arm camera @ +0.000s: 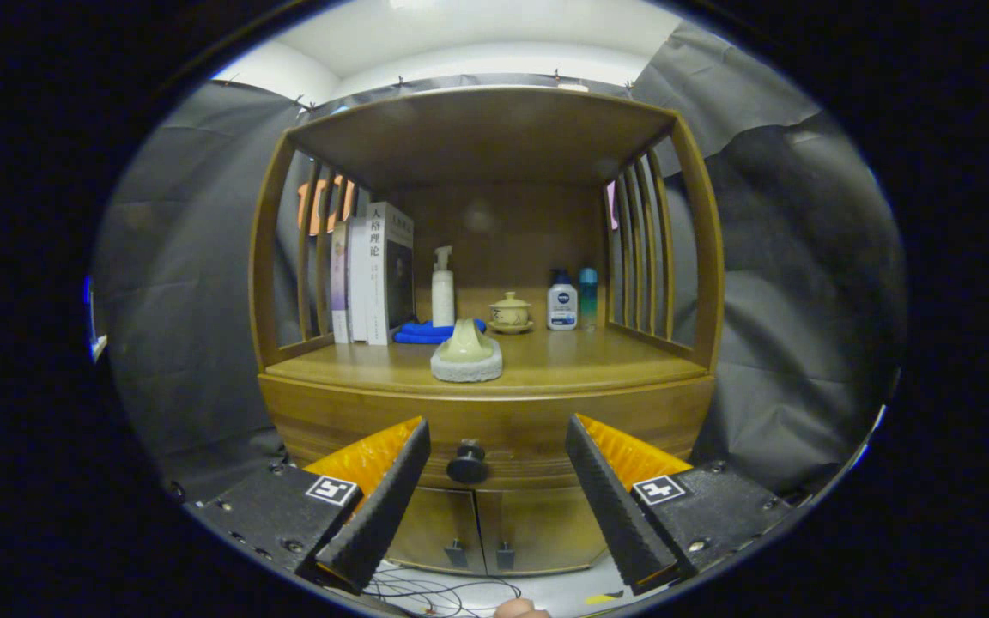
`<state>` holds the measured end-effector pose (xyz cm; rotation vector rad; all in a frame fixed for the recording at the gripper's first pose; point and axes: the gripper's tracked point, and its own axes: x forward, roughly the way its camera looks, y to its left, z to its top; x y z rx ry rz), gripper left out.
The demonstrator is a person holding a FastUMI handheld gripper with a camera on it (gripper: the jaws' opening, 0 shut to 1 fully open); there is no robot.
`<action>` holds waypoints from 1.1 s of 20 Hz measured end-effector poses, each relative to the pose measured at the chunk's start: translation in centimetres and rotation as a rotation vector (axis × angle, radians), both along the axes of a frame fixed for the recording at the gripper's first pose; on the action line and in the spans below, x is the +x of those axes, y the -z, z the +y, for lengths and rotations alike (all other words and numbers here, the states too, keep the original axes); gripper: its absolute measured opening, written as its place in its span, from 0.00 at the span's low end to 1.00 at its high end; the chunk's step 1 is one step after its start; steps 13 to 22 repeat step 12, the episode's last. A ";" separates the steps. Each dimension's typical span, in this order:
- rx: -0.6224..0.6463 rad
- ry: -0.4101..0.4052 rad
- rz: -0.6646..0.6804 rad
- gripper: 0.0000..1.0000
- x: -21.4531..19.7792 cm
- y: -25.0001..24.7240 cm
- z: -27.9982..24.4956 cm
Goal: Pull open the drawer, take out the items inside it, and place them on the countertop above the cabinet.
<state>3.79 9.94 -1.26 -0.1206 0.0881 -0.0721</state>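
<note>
A wooden cabinet stands against the booth's dark cloth wall, its drawer closed beneath a counter carrying books at nine o'clock, a white pump bottle, a blue cloth, a lidded teacup and two small bottles toward three o'clock, with a pale green object on a grey pad at the front. The gripper hovers before the drawer, its fingers spread wide apart and holding nothing, the black knob between their tips and apart from both.
</note>
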 end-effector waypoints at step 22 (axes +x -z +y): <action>-0.019 0.000 -0.007 1.00 -6.1 1.7 -0.1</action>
